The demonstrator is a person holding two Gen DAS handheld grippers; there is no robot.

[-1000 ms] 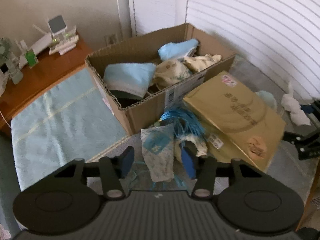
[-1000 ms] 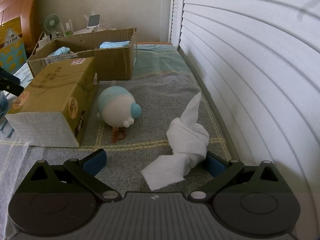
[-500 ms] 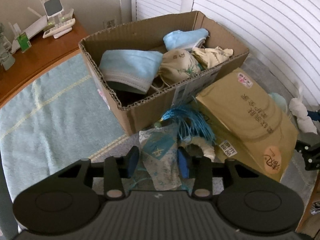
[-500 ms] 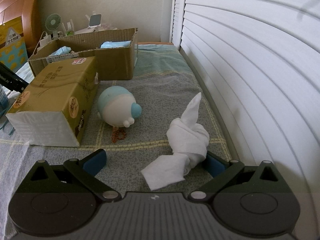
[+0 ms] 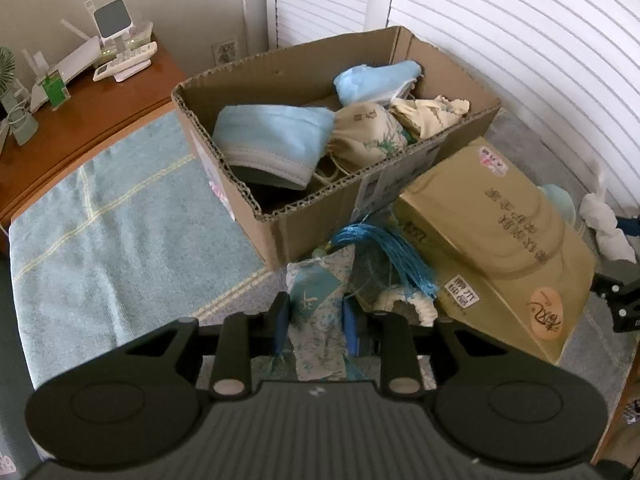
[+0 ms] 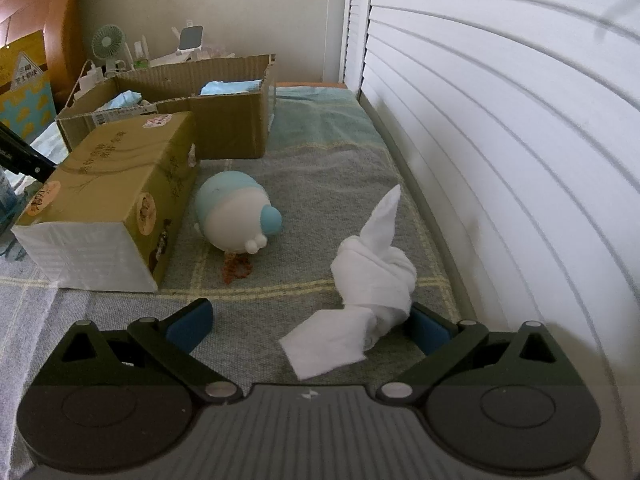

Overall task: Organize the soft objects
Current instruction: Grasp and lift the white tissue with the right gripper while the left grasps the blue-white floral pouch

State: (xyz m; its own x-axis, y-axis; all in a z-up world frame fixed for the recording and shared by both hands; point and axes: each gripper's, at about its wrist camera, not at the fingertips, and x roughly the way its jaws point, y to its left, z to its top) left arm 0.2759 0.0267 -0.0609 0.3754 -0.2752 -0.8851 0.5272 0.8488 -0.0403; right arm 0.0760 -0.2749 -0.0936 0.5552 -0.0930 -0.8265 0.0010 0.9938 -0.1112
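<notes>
**Left claw grips pouch below the box; right claw waits by knotted cloth**

Left wrist view: the left gripper [image 5: 314, 322] is closed on a pale blue floral fabric pouch [image 5: 318, 312], its long axis running forward toward the open brown cardboard box [image 5: 280, 224] of soft items just ahead.

Right wrist view: the right gripper [image 6: 310, 326], spread wide and empty, frames a knotted white cloth [image 6: 370, 288] lying lengthwise on the grey mat [image 6: 320, 176].
</notes>
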